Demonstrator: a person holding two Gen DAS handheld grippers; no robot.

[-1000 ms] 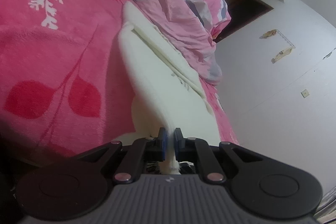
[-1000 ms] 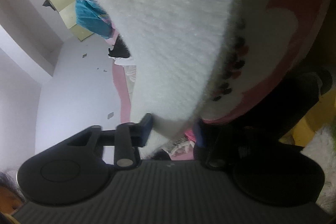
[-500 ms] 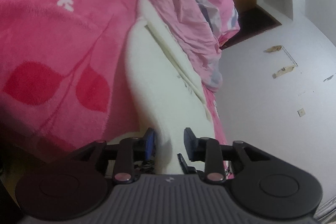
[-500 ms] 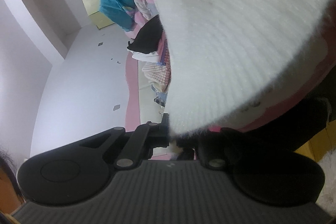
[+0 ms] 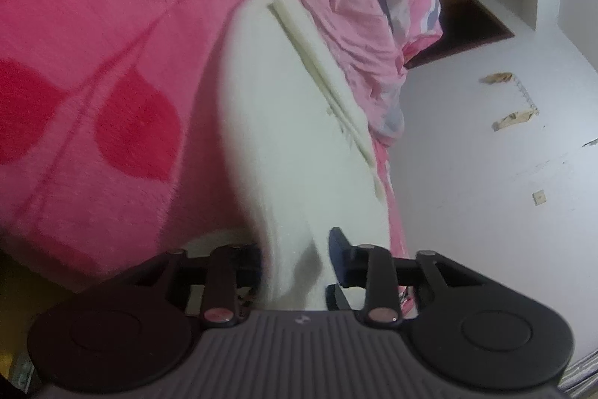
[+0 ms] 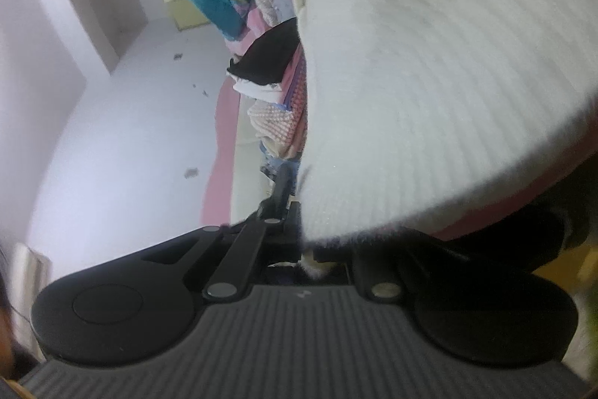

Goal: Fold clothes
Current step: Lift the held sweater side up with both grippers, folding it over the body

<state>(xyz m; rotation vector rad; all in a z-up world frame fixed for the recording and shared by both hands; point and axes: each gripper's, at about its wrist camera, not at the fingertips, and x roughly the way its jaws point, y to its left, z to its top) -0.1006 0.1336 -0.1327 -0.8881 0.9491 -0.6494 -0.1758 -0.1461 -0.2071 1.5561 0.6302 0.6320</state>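
Garment: a white knit sweater, fuzzy and ribbed, lying as a long narrow fold with a seam line along one side.
Place: on the pink blanket of the bed, just beside the rumpled pink quilt.
Left claw: released, jaws spread wide, with the sweater's near end passing loosely between them.
Right claw: clenched on the sweater's edge, the ribbed cloth rising from the jaws and filling that view.
Beyond the sweater: a pile of clothes against the white wall.
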